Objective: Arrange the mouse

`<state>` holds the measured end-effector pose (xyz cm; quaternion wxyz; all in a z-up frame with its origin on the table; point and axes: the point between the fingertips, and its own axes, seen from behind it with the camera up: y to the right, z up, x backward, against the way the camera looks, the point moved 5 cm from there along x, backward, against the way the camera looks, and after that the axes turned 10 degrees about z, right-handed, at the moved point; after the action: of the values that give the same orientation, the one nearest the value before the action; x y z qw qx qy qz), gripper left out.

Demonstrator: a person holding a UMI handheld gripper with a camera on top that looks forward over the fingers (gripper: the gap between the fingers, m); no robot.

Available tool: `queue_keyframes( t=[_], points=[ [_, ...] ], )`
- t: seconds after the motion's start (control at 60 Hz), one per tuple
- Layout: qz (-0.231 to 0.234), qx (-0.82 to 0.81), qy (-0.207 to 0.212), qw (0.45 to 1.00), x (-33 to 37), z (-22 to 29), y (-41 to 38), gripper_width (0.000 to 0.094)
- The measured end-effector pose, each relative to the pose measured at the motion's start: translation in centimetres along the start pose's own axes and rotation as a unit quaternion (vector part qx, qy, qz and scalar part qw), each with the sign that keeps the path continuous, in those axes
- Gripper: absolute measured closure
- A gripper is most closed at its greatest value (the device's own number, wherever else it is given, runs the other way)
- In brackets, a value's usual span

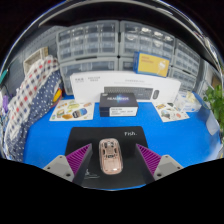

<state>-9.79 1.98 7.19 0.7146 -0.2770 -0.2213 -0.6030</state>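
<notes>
A pinkish translucent mouse (110,156) lies on a black mouse pad (130,132) that rests on the blue table (45,140). My gripper (113,152) is open, its fingers low over the pad. The mouse stands between them, with a gap at each side. The purple-padded fingers (80,158) flank it left and right. The mouse rests on the pad, near its front edge.
Beyond the pad stand a white keyboard box (130,92) and a black box (118,100). Picture cards (72,110) lie to the left and right. A person's plaid sleeve (30,95) is at the left and a green plant (215,100) at the right. Drawer cabinets (100,45) are behind.
</notes>
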Motion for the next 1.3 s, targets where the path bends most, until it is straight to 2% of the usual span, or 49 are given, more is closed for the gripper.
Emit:
queue_keyframes(
  t=[0.267,0.483,0.7,0.967,1.3],
  points=[
    [0.025,-0.005,0.069,0.997,13.7,2.6,-1.3,0.0064],
    [0.041,0.018,0.105,0.993,24.4,-0.4,-1.0,0.0065],
    [0.050,0.037,0.123,0.990,32.3,-4.6,0.1,0.0064],
    [0.049,0.024,0.134,0.989,38.0,-7.0,1.9,0.0063],
    [0.039,0.023,0.126,0.991,38.9,-9.3,2.8,0.0080]
  ],
)
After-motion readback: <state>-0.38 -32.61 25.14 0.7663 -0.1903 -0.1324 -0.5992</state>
